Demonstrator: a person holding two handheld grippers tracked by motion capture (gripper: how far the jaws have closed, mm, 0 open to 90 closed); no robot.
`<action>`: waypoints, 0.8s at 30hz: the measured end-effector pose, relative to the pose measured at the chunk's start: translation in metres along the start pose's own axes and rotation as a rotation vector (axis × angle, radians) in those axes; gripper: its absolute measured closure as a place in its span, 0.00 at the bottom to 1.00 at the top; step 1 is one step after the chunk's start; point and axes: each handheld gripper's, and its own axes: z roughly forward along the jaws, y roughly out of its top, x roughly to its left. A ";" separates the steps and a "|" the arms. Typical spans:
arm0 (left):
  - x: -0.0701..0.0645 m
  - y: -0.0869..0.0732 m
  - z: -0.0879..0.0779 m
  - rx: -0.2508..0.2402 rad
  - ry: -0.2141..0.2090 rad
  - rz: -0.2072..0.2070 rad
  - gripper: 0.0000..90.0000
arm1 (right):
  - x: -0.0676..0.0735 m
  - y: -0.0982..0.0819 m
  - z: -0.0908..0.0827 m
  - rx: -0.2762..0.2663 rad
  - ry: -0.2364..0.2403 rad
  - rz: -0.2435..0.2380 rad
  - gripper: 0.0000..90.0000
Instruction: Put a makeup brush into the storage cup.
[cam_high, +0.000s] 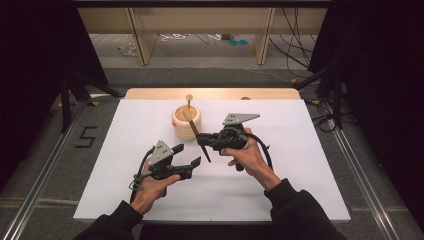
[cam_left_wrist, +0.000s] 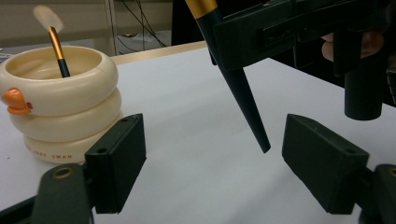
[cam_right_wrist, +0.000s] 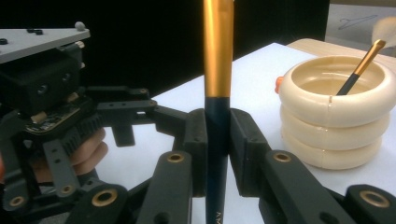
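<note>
My right gripper (cam_high: 202, 141) (cam_right_wrist: 217, 135) is shut on a makeup brush (cam_high: 195, 132) (cam_right_wrist: 217, 70) with a dark blue handle and gold ferrule. The brush's pointed handle end (cam_left_wrist: 243, 93) hangs tilted just above the table. A cream ringed cup (cam_high: 187, 122) (cam_left_wrist: 60, 102) (cam_right_wrist: 334, 116) with an orange duck bill stands at the back centre. It holds a second brush (cam_high: 189, 102) (cam_left_wrist: 57, 44) (cam_right_wrist: 359, 70), bristles up. My left gripper (cam_high: 187, 155) (cam_left_wrist: 215, 140) is open, low over the table in front of the cup. The held brush's tip is just beyond its jaws, not touching them.
A white sheet (cam_high: 300, 165) covers the table, and a wooden edge (cam_high: 150, 93) shows at the back. Metal rails run along the floor at both sides. Shelving legs and cables stand beyond the table.
</note>
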 end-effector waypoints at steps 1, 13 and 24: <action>-0.001 0.000 0.001 -0.001 -0.002 -0.019 0.28 | 0.000 0.000 0.001 -0.007 0.005 -0.001 0.87; -0.003 0.001 0.011 0.006 -0.048 -0.069 0.40 | 0.007 -0.005 0.005 0.007 0.037 0.024 0.87; 0.002 0.002 0.015 0.006 -0.100 -0.084 0.60 | 0.008 -0.007 0.006 -0.011 0.053 0.023 0.87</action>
